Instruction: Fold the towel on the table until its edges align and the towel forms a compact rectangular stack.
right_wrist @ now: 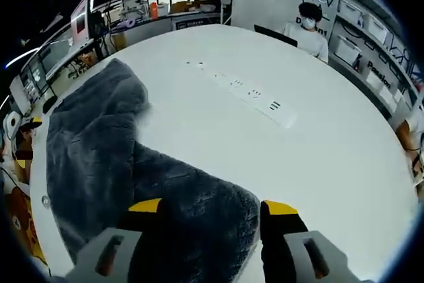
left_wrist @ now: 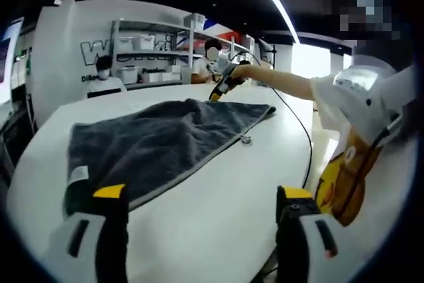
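A dark grey towel (left_wrist: 159, 140) lies spread and somewhat rumpled on the round white table (left_wrist: 218, 197). My left gripper (left_wrist: 202, 217) hovers open over the bare tabletop just off the towel's near edge, with nothing between its jaws. Across the table, a person's outstretched arm holds my right gripper (left_wrist: 223, 87) at the towel's far corner. In the right gripper view the towel (right_wrist: 99, 150) runs away to the left. Its near corner lies between the wide-apart jaws of my right gripper (right_wrist: 212, 220), which stand open over it.
A white power strip (right_wrist: 246, 91) lies on the table (right_wrist: 318, 164) beyond the towel. A black cable (left_wrist: 299, 130) trails along the table's right side. People sit behind the far edge (right_wrist: 309, 26), in front of shelves with boxes (left_wrist: 149, 51).
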`<state>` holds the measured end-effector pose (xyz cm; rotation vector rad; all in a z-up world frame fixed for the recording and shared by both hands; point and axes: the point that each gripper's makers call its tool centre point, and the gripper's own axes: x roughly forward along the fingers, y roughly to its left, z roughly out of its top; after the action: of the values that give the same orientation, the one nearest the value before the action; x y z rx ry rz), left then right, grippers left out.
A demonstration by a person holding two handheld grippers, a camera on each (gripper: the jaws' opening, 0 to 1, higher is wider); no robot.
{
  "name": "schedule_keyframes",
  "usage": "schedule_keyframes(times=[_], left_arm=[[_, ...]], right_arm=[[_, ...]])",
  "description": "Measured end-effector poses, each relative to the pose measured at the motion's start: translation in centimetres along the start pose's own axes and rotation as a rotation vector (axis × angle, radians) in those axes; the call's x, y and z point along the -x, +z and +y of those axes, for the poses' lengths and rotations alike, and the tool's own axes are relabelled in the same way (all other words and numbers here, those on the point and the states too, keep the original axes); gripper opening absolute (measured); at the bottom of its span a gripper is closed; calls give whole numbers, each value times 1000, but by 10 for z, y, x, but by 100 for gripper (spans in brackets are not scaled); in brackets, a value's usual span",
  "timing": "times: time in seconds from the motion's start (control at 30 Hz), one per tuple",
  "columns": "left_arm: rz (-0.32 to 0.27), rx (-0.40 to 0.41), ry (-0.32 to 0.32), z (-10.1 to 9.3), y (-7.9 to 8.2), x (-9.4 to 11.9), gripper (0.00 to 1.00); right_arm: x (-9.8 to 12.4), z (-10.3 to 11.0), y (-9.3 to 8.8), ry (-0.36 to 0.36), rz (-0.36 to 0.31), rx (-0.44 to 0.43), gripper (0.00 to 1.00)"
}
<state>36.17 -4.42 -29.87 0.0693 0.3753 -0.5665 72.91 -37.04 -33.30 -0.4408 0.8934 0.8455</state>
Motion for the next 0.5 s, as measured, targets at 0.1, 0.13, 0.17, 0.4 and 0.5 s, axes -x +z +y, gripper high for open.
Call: schedule_keyframes(times=[0.1, 0.13, 0.17, 0.4, 0.5], left_arm=[[-2, 4, 3, 1, 0, 0, 97], [-4, 4, 4, 1, 0, 0, 97], [-5, 3, 3, 1, 0, 0, 97], [-9, -2, -3, -4, 1, -1, 97], [-11, 2, 5, -3, 1, 0, 97]], right_arm=[[-1, 2, -2, 3, 7, 1, 56], [-1, 2, -3, 0, 9, 2, 55], [-2, 0, -2, -2, 8, 3, 54], [-6, -8, -1, -9, -12, -42, 48], [-8, -10, -1, -11, -15, -55, 46]])
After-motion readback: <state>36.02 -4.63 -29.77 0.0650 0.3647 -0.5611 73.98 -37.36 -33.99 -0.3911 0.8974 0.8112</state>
